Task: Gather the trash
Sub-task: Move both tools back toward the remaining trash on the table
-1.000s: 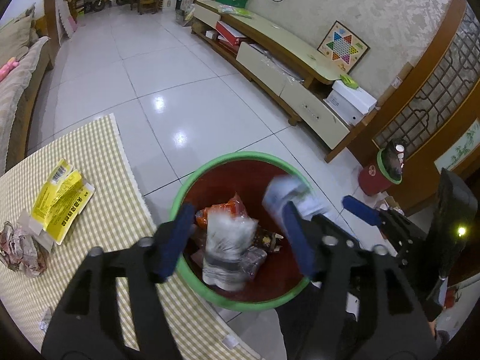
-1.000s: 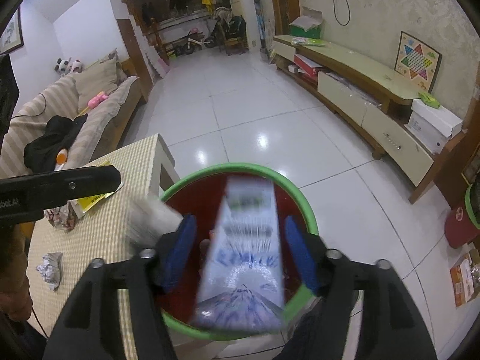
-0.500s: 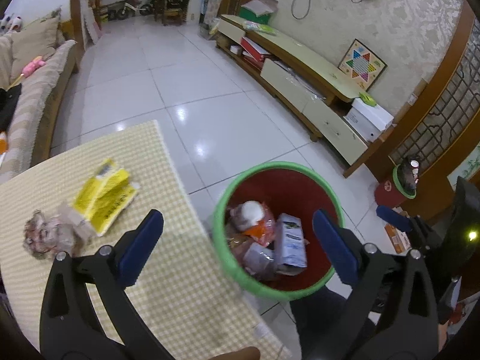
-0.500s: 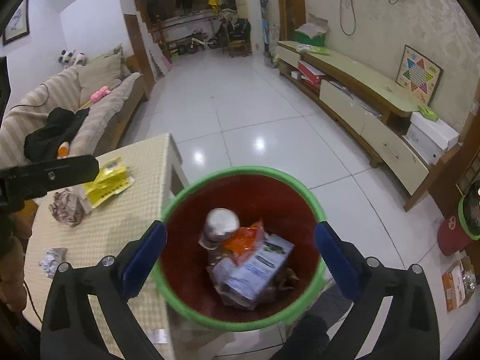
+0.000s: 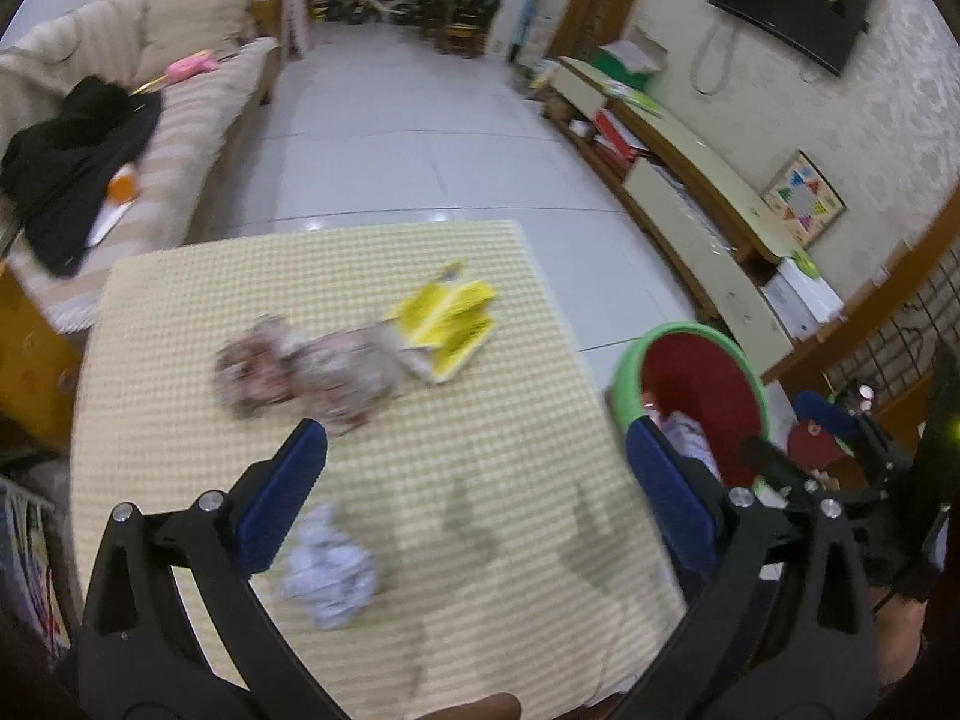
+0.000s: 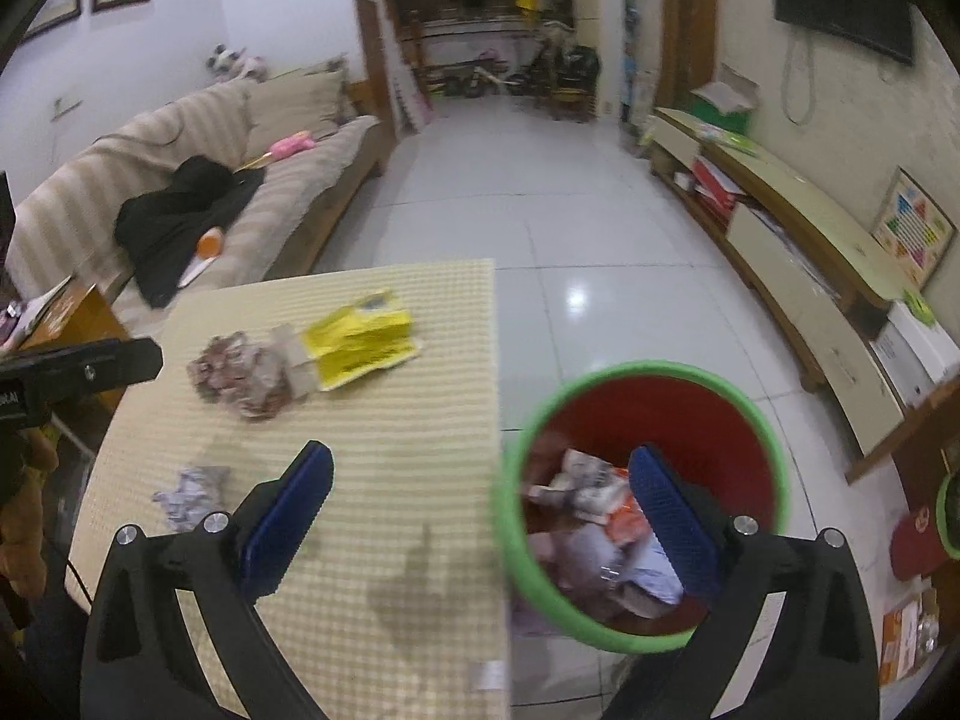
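Just beside the left finger of the left gripper point(image 5: 474, 480), a crumpled white paper ball point(image 5: 330, 570) lies on the checked tablecloth point(image 5: 480, 420), slightly below and inside that fingertip. Farther ahead of the same tongs, past the fingertips, sits a reddish crumpled wrapper point(image 5: 300, 369), touching a flattened yellow carton point(image 5: 447, 324) on its right. The left tongs are spread wide with nothing between the pads.

The right gripper point(image 6: 480, 498) is likewise wide open and empty. Its left finger hangs over the cloth, with the paper ball point(image 6: 192, 489) just off to that finger's left; the wrapper point(image 6: 240, 375) and the yellow carton point(image 6: 360, 345) lie well ahead and to the left. Its right finger hangs over the green-rimmed red bin point(image 6: 756, 420), which stands on the floor against the table's right edge and holds mixed packaging. In the left view the bin point(image 5: 744, 372) shows just beyond the right finger. Both views are blurred.
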`<state>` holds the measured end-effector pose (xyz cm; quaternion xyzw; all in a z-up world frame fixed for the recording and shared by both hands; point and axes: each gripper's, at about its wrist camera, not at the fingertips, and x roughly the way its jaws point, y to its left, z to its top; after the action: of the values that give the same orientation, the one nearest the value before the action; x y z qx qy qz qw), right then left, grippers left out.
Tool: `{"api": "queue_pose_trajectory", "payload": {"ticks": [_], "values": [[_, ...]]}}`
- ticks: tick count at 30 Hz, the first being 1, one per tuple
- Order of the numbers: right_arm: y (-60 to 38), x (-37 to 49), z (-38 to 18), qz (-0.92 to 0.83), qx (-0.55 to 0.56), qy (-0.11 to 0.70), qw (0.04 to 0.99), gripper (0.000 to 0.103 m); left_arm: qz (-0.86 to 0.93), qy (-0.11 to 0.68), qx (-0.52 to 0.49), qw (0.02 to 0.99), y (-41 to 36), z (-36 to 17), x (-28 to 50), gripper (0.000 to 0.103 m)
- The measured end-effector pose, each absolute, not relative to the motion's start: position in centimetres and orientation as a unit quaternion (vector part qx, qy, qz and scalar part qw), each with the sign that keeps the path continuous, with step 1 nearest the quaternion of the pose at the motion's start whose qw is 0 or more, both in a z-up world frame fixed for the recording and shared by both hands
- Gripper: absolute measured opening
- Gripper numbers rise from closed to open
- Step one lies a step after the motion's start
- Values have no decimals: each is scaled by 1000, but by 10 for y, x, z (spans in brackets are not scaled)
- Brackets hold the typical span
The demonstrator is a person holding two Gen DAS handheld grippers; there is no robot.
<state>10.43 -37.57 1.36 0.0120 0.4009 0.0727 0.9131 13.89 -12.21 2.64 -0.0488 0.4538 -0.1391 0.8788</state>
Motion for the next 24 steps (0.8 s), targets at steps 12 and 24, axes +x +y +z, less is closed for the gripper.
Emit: {"api": "queue_pose_trajectory", "payload": {"ticks": [12,24], "values": [[-285,142,5,127,-20,411,903,96,-74,468,-82,877,-11,5,147,98],[-251,205,-29,140,-3,443,885,96,-70,498,-87,860,4,-38,197,98]]}}
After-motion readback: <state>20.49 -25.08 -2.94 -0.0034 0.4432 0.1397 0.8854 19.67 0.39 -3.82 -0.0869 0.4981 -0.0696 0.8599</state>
